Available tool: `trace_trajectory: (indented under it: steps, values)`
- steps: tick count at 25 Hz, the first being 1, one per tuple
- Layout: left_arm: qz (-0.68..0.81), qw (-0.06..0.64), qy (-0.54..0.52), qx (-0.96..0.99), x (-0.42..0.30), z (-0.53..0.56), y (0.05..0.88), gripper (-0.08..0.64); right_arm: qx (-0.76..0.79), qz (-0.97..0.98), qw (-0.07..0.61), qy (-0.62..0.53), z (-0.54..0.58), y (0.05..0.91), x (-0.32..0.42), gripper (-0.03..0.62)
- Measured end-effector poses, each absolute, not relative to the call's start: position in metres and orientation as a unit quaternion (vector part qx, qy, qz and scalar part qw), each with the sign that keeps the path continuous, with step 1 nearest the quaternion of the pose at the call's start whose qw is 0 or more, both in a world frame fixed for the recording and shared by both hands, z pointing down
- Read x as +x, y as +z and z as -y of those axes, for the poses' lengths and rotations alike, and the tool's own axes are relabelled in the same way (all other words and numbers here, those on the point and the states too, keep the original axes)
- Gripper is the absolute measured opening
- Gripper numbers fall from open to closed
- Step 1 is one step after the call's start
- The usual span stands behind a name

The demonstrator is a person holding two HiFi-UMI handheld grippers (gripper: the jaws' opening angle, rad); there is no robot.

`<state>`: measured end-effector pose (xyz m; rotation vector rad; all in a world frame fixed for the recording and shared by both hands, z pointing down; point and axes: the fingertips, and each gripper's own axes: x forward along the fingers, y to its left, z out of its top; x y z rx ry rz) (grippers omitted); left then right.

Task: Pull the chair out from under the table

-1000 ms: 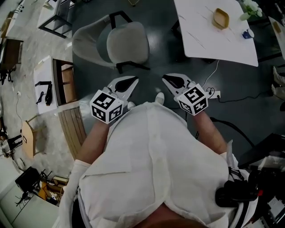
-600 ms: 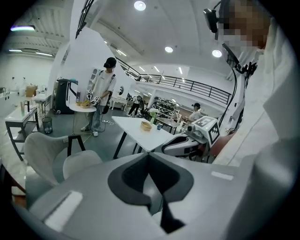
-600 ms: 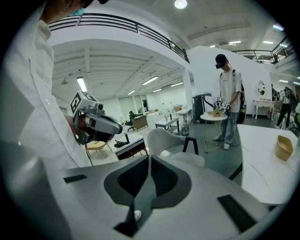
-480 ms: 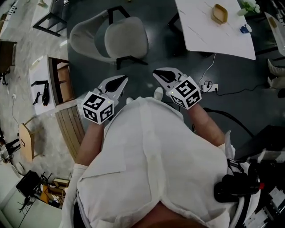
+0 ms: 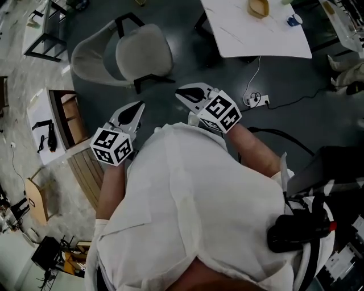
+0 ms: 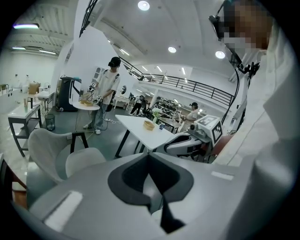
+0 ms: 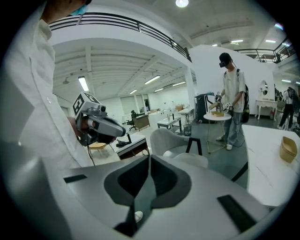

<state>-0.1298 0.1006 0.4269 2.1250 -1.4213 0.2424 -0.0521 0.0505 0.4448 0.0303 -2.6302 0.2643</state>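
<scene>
Chair, pale grey with dark legs, is standing on the dark floor fully out from under the white table. In the head view it is sitting to the left of the tabletop, apart from it, with its curved back turned toward the left edge of that view. The table is carrying a wooden bowl near its far edge and a small blue object, possibly a cup, though it is too small to tell. A white power strip is lying on the floor just below the table's near edge. The left gripper and right gripper are hovering side by side in front of the person's white shirt, pointing toward the chair and touching nothing. Each gripper view is showing its jaws pressed together with nothing between them.
</scene>
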Motion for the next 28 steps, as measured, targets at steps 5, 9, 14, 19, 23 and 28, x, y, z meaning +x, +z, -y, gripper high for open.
trace_trajectory:
  steps: [5,9,14,19,23,28]
  values:
    - [0.528,0.281,0.094,0.796,-0.128,-0.099,0.428,0.007,0.010,0.964,0.247,0.093,-0.051,0.446,-0.051,0.015]
    - [0.529,0.282,0.096,0.794,-0.129,-0.099,0.430,0.007,0.011,0.965,0.246,0.092,-0.051,0.447,-0.051,0.015]
    - [0.531,0.288,0.105,0.790,-0.116,-0.064,0.429,0.008,0.006,0.965,0.242,0.102,-0.018,0.446,-0.035,0.012]
    - [0.528,0.290,0.110,0.791,-0.103,-0.047,0.431,0.008,0.007,0.966,0.239,0.101,-0.001,0.447,-0.021,0.011]
    - [0.524,0.290,0.114,0.793,-0.089,-0.035,0.434,0.007,0.011,0.966,0.239,0.100,0.009,0.449,-0.006,0.011]
    - [0.533,0.292,0.121,0.785,-0.080,-0.025,0.435,0.008,0.007,0.966,0.238,0.105,0.017,0.453,0.011,0.011]
